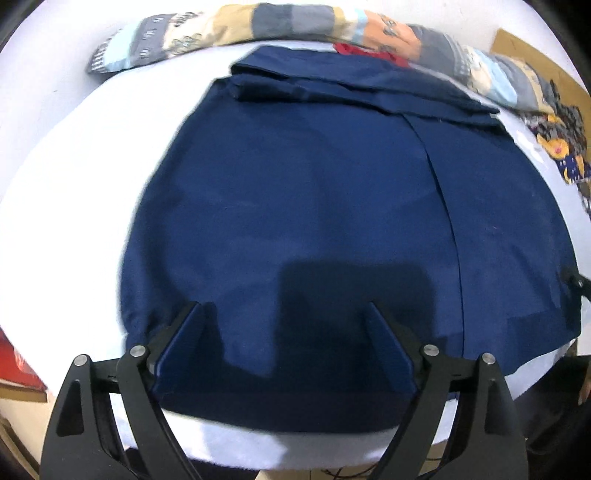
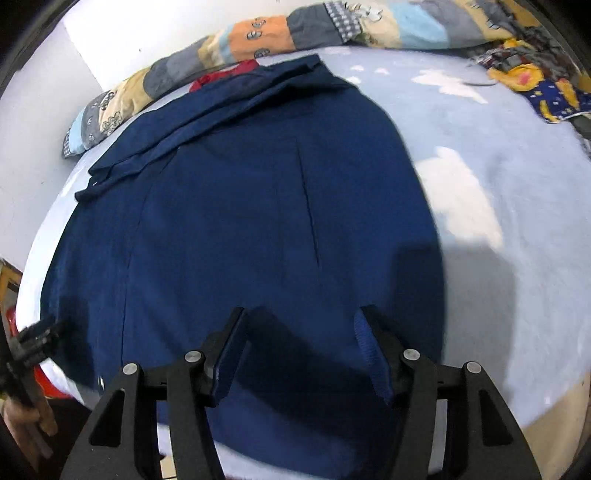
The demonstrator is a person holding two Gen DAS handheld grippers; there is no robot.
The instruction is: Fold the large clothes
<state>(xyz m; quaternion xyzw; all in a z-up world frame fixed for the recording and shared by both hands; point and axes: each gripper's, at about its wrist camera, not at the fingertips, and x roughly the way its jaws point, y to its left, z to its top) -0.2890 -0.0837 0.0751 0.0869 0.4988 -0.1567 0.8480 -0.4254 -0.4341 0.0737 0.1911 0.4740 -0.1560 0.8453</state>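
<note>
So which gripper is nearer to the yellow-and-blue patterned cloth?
Right. The right gripper is over the navy garment's near edge on the patterned cloth's side; the left gripper is over the opposite corner.

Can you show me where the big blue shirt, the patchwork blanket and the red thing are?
big blue shirt point(image 1: 295, 177): left wrist view, middle of its fabric.
patchwork blanket point(image 2: 258, 33): right wrist view, orange patch.
red thing point(image 2: 221, 75): right wrist view, exposed part.
</note>
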